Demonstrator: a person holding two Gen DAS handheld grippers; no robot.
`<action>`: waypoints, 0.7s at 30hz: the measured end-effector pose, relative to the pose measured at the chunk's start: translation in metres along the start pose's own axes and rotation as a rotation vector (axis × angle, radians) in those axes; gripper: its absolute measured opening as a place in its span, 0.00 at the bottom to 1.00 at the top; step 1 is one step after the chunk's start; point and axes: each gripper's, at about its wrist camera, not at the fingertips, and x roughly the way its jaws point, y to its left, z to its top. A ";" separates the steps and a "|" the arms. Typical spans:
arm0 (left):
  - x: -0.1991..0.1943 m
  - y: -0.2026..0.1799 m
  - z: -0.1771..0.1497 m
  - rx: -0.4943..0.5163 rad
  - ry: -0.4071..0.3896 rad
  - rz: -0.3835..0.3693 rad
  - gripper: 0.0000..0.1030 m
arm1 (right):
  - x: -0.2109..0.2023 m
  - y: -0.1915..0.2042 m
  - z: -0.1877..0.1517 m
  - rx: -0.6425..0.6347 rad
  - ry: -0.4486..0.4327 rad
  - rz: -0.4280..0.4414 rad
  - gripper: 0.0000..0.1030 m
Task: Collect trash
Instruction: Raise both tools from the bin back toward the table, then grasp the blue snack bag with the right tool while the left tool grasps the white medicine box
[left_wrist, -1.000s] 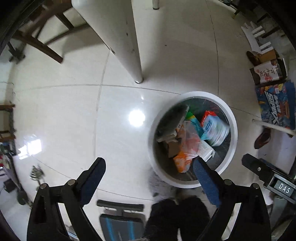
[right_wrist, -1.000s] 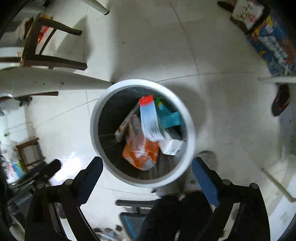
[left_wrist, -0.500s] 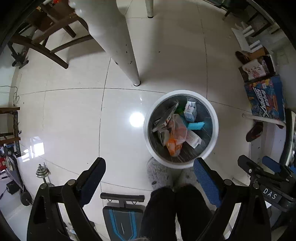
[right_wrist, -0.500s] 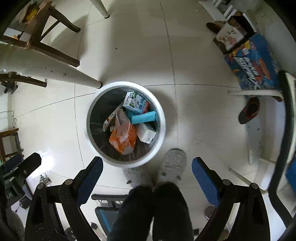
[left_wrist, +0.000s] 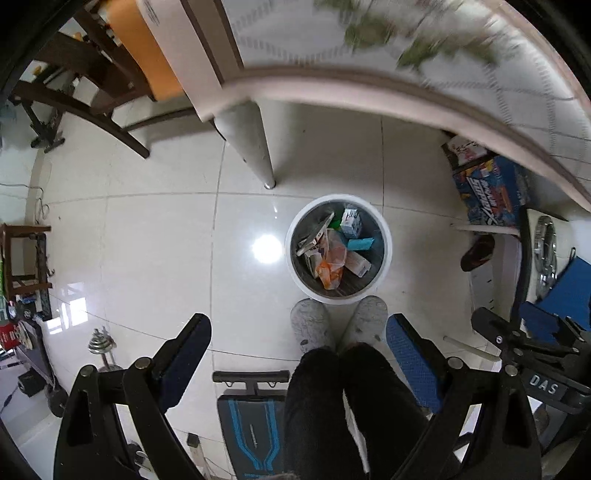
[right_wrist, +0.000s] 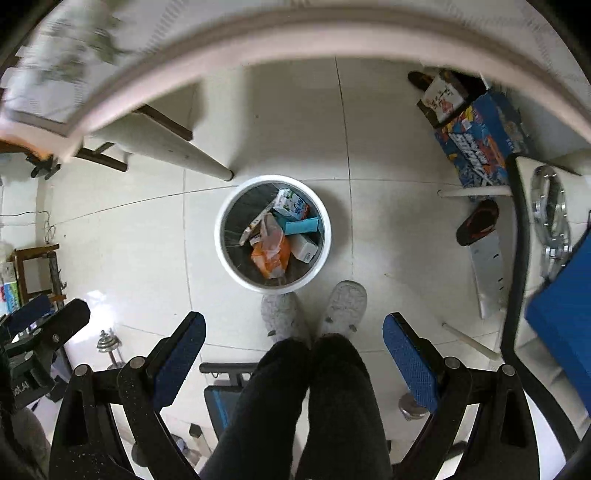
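Both wrist cameras look steeply down at the tiled floor from high up, about level with the table edge that arcs across the top of each view. The left wrist view sits further left, so the white trash bin falls right of its centre; in the right wrist view the same bin lies slightly left of centre. Both share the bin, the person's grey slippers just near of it, and the blue carton at far right.

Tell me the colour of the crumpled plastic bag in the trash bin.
Orange and translucent white; the plastic bag in the trash bin shows best in the right wrist view.
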 end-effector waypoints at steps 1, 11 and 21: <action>-0.012 0.000 -0.001 0.003 -0.007 -0.001 0.94 | -0.013 0.002 -0.003 -0.006 -0.006 0.001 0.95; -0.123 -0.008 0.015 -0.010 -0.129 -0.006 0.94 | -0.148 0.008 -0.012 0.054 -0.093 0.074 0.95; -0.195 -0.087 0.138 0.025 -0.310 0.011 0.94 | -0.254 -0.075 0.093 0.248 -0.274 0.128 0.95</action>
